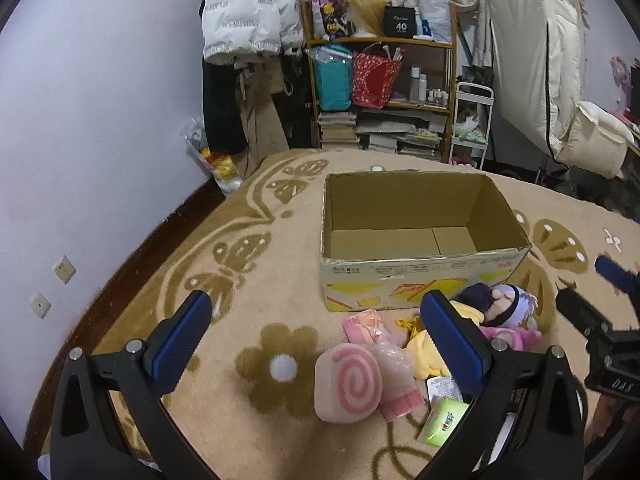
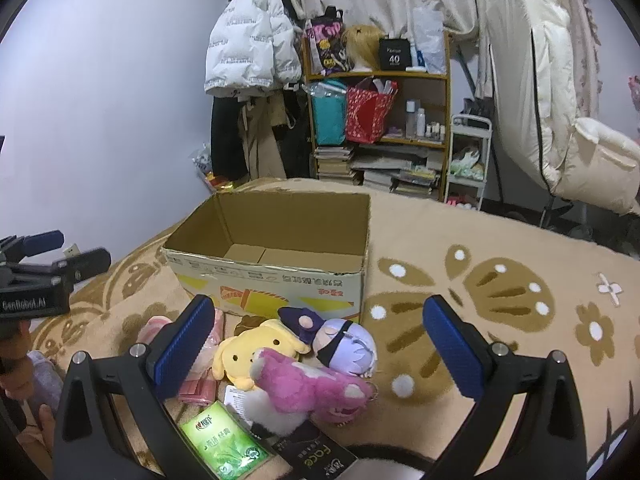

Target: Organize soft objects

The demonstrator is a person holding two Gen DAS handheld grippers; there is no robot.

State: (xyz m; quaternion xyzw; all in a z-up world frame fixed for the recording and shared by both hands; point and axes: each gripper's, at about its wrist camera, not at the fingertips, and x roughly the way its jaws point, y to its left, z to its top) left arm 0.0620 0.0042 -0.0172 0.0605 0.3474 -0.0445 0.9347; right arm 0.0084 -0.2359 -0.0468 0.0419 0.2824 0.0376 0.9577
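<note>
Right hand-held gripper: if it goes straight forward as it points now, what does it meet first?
Probably the toy pile: the purple-haired doll and pink plush lie between the open fingers of the right hand-held gripper. The cardboard box stands behind them.

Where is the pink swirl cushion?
In the left wrist view, the swirl cushion lies on the blanket before the box, between the open left claw's fingers.

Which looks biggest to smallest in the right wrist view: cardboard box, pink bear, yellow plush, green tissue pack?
1. Cardboard box, clearly largest.
2. Pink bear.
3. Yellow plush and green tissue pack: look similar; the pack sits nearer the camera, so unranked.
</note>
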